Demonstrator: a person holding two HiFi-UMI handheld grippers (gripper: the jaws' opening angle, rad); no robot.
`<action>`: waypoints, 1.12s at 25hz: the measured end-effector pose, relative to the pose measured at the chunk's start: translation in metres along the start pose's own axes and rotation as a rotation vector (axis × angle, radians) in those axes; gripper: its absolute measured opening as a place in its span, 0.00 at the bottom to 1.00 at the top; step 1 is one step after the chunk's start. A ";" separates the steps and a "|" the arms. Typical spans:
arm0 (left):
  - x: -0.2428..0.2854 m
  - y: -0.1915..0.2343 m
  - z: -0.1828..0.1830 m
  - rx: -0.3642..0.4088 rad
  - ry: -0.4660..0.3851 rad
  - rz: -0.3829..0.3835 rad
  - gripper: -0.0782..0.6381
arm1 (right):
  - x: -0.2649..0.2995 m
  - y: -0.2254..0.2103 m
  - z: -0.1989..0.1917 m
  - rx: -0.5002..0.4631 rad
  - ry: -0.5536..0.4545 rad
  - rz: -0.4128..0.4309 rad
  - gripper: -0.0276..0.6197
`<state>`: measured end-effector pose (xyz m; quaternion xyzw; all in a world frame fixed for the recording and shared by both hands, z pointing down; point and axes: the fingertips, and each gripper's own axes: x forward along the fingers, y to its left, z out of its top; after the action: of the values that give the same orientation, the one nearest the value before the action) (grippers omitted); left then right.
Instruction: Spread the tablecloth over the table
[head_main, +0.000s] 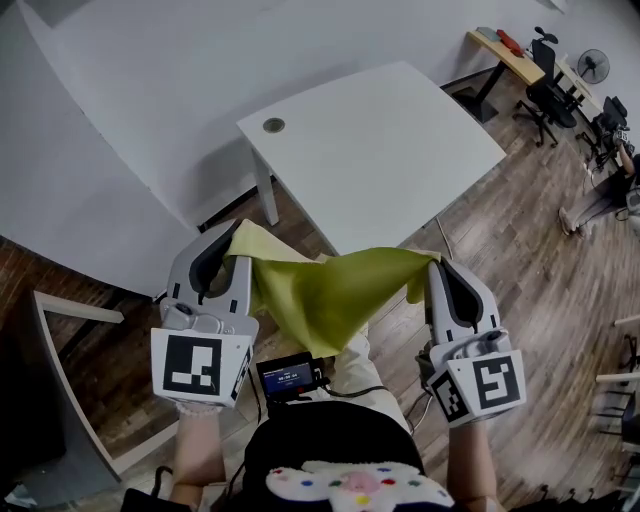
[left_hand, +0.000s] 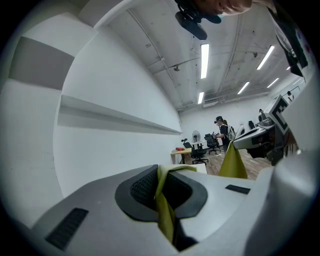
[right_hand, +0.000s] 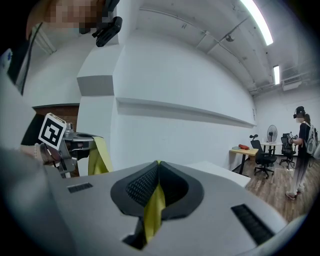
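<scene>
A yellow-green tablecloth (head_main: 325, 290) hangs in a sagging fold between my two grippers, in front of the white table (head_main: 380, 150). My left gripper (head_main: 236, 250) is shut on the cloth's left corner, and its own view shows the fabric (left_hand: 164, 200) pinched between the dark pads. On the other side, my right gripper (head_main: 430, 268) is shut on the right corner; a strip of cloth (right_hand: 154, 210) runs down between its pads. Both grippers sit just short of the table's near edge, and the cloth does not touch the tabletop.
The table has a round cable grommet (head_main: 273, 126) near its far left corner and a white leg (head_main: 265, 195). A white wall runs behind it. A desk (head_main: 505, 50) with office chairs (head_main: 548, 95) stands at the back right. A person (right_hand: 300, 150) stands far off.
</scene>
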<state>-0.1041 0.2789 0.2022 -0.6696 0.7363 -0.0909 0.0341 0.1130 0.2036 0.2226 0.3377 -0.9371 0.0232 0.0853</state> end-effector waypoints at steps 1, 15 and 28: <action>0.004 0.002 -0.002 0.003 0.003 0.005 0.13 | 0.003 -0.003 -0.001 -0.003 -0.002 -0.005 0.10; 0.047 0.061 -0.017 0.036 0.067 0.209 0.13 | 0.012 -0.094 -0.025 0.007 0.080 -0.157 0.10; 0.103 0.118 -0.032 0.123 0.140 0.324 0.13 | 0.021 -0.179 -0.047 -0.016 0.129 -0.245 0.10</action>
<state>-0.2356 0.1893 0.2200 -0.5310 0.8281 -0.1755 0.0379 0.2174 0.0573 0.2702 0.4467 -0.8816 0.0268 0.1502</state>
